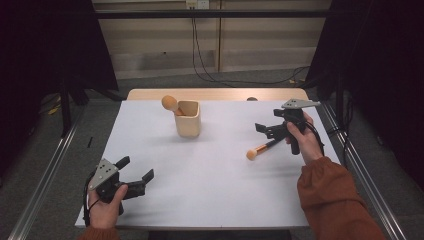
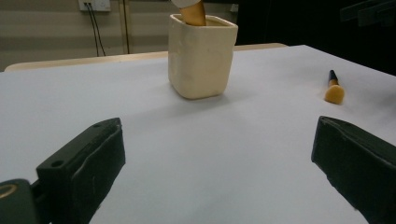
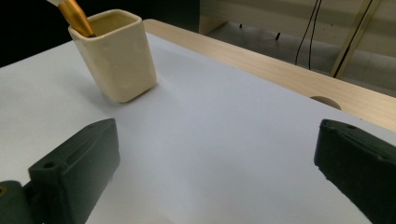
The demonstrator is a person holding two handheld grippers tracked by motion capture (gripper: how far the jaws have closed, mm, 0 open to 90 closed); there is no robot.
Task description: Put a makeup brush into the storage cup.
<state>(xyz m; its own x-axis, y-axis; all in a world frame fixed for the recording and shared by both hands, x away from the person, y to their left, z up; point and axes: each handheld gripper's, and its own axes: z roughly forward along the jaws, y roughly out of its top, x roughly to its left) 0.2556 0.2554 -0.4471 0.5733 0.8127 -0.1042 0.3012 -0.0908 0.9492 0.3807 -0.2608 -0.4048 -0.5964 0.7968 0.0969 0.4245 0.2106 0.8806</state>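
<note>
Two brushes share the white worktop (image 1: pixel 210 170) with a cream cup (image 1: pixel 188 119), and that cup serves as the landmark for everything else. One brush (image 1: pixel 171 104) stands inside the cup, its round orange head leaning out over the cup's left rim in the high view; in the right gripper view its golden ferrule slants out of the cup's mouth. The other brush (image 1: pixel 261 148) lies flat on the worktop, to the right of the cup and nearer the person, its orange head pointing toward the near edge and its dark handle running back toward the right gripper (image 1: pixel 265 129).

That right gripper sits to the right of the cup, just beside the far end of the lying brush's handle. Whether it touches the handle cannot be told from the high view. Its fingers (image 3: pixel 77 170) are spread wide apart with nothing between them, and its own view looks across bare worktop toward the cup.

The left gripper (image 1: pixel 135 172) rests well apart from the cup, toward the near left corner of the worktop, held by the person's left hand (image 1: pixel 106 205). Its fingers (image 2: pixel 88 161) also stand wide apart and hold nothing. From its view the cup stands upright ahead, with the lying brush off to the cup's right.
</note>
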